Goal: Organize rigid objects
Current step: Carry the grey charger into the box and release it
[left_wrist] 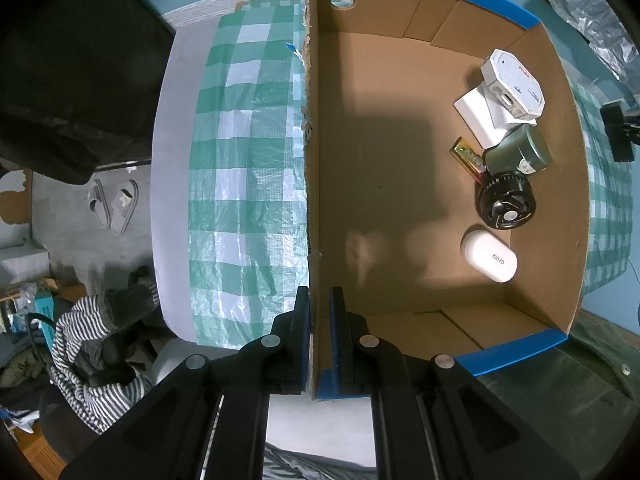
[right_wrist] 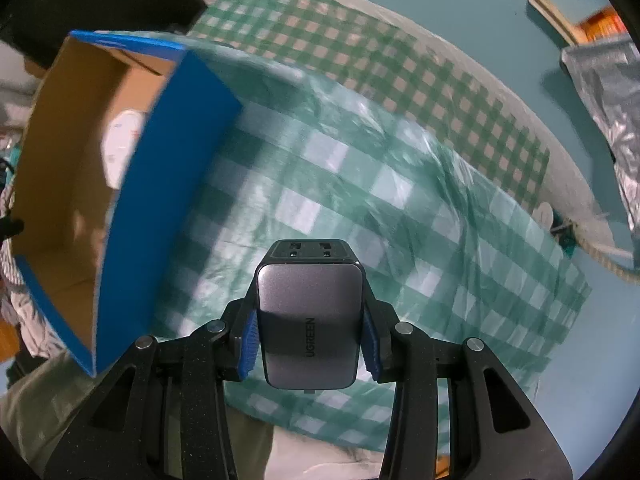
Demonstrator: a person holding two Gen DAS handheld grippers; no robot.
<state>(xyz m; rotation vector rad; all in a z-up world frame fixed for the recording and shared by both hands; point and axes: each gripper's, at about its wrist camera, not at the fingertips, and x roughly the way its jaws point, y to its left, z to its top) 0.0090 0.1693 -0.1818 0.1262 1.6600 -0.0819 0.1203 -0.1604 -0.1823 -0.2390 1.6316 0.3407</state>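
My left gripper (left_wrist: 319, 300) is shut on the near left wall of a cardboard box (left_wrist: 314, 200) with a blue outside. Along the box's right side lie a white octagonal box (left_wrist: 514, 80), a dark green round tin (left_wrist: 520, 152), a small black fan (left_wrist: 506, 200), a white oval case (left_wrist: 490, 256) and a thin gold packet (left_wrist: 468, 156). My right gripper (right_wrist: 310, 340) is shut on a grey charger block (right_wrist: 310, 320), held above the green checked cloth (right_wrist: 400, 200). The box (right_wrist: 132, 208) stands to its left in the right wrist view.
The checked cloth (left_wrist: 248, 160) covers a white round table (left_wrist: 172, 160). A silver foil bag (right_wrist: 608, 120) and books (right_wrist: 572, 20) lie at the far right. Slippers (left_wrist: 114, 208) and striped clothing (left_wrist: 92, 348) are on the floor at left.
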